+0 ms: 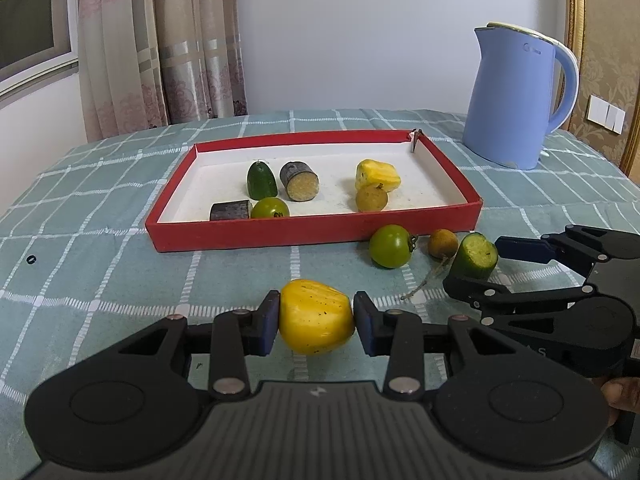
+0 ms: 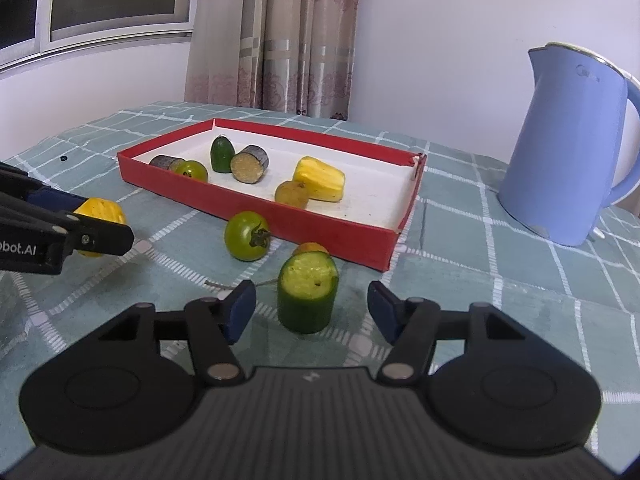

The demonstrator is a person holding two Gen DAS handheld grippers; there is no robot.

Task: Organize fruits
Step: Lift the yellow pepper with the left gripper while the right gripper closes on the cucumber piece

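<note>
Table under a teal checked cloth (image 1: 100, 200), curtain (image 1: 168, 40) and window behind it. Far right stands one blue kettle (image 1: 516, 100), upright, well apart from the fruit.

One red tray (image 1: 312, 232) with a white floor sits mid-table. Six pieces lie in it: two dark cut stubs with tan ends (image 1: 300, 181), one green rounded cucumber end (image 1: 262, 180), one green tomato (image 1: 271, 208), one pale yellow ridged chunk (image 1: 378, 176), one small tan round fruit (image 1: 372, 198) touching that chunk.

Outside the tray, near its front wall, four pieces:
- One yellow fruit piece (image 1: 316, 316), smooth skin with dark specks, nearest of all. The left tongs (image 1: 316, 320) are clamped on it, a blue pad pressed to each side.
- One cucumber stub (image 2: 308, 292), dark green skin, pale pitted cut face up, standing on the cloth. The right tongs (image 2: 312, 312) straddle it, pads spread apart, neither touching.
- One loose green tomato (image 2: 247, 236), dry stem, left of the stub.
- One small brown round fruit (image 1: 443, 243) with a thin stalk, just behind the stub.
</note>
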